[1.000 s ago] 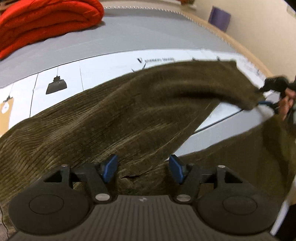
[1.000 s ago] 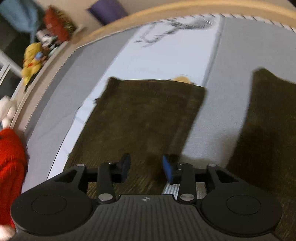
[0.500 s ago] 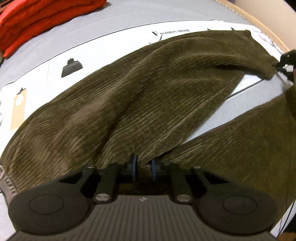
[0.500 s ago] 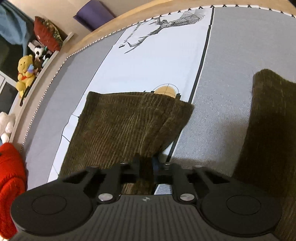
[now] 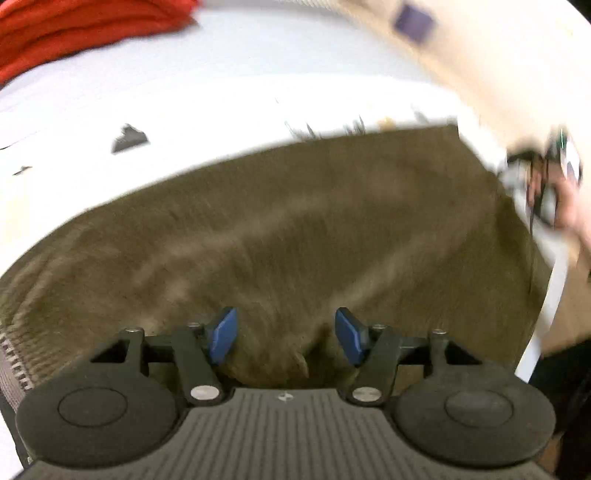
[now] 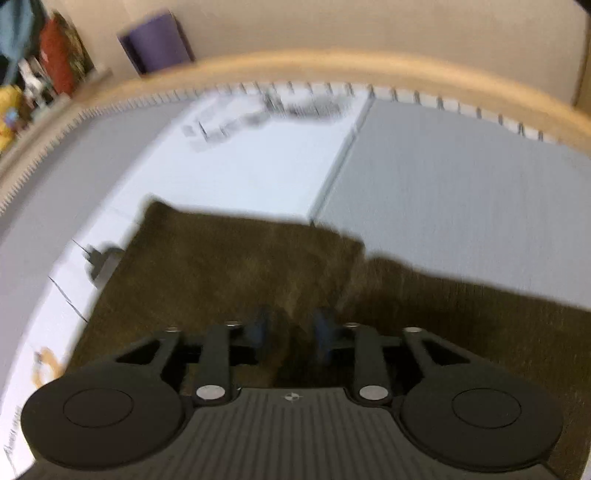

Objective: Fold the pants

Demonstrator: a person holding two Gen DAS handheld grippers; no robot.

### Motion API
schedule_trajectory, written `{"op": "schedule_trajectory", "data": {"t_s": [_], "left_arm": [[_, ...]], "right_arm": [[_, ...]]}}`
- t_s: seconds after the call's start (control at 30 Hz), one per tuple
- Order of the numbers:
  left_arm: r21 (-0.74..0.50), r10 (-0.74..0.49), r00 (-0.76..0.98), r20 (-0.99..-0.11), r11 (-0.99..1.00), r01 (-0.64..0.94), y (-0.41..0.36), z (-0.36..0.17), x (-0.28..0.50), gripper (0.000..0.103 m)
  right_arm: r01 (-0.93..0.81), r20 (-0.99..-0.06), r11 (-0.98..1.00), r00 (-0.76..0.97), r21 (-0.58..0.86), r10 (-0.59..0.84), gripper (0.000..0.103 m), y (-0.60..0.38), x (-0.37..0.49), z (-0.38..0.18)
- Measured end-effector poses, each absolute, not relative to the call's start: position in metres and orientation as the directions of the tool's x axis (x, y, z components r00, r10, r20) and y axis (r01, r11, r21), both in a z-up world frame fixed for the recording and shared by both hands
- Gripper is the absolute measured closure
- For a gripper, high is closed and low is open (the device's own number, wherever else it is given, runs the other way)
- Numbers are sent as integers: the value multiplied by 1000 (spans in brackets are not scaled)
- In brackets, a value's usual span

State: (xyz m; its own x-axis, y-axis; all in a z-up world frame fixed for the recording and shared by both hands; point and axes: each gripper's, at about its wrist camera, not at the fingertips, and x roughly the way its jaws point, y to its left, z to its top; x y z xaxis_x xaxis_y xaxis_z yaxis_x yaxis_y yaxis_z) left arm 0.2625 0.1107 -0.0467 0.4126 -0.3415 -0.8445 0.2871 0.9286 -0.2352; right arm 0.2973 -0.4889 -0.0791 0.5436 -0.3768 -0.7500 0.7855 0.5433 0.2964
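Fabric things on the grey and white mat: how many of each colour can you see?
Olive-brown corduroy pants: 1
Red folded fabric: 1
Total: 2

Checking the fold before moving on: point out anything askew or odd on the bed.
Both frames are blurred, but the pants legs look misaligned: one hem sits farther up the bedspread than the other hem. A small pucker of cloth stands up between the left gripper fingers.
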Motion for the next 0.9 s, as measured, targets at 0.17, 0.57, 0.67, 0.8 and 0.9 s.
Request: {"op": "schedule_trajectory", "data": {"t_s": [0.17,0.57,0.67,0.8,0.9], "left_arm": [[-167,-150,525,-838,986,14,193,-34,269,39],[-104,81,473,-877,930,-352,298,-86,262,21],[-84,74,480,-874,951,-298,287,-94,261,21],[48,136,463,-876,979,-196,270,-121,262,25],[141,205,460,-864,975,-170,271,-119,260,33]], "right_arm": [[726,-688,556,643,405,-337,66,-471,282,-39],[494,-706,800,696,340,-130,51,-430,223,7],[517,-815,837,554,179,-169,51,-437,192,-32],[585,-895,802,414,123,-165,51,-462,163,-66],[585,-914,804,374,103,-155,51,-475,155,-82]]}}
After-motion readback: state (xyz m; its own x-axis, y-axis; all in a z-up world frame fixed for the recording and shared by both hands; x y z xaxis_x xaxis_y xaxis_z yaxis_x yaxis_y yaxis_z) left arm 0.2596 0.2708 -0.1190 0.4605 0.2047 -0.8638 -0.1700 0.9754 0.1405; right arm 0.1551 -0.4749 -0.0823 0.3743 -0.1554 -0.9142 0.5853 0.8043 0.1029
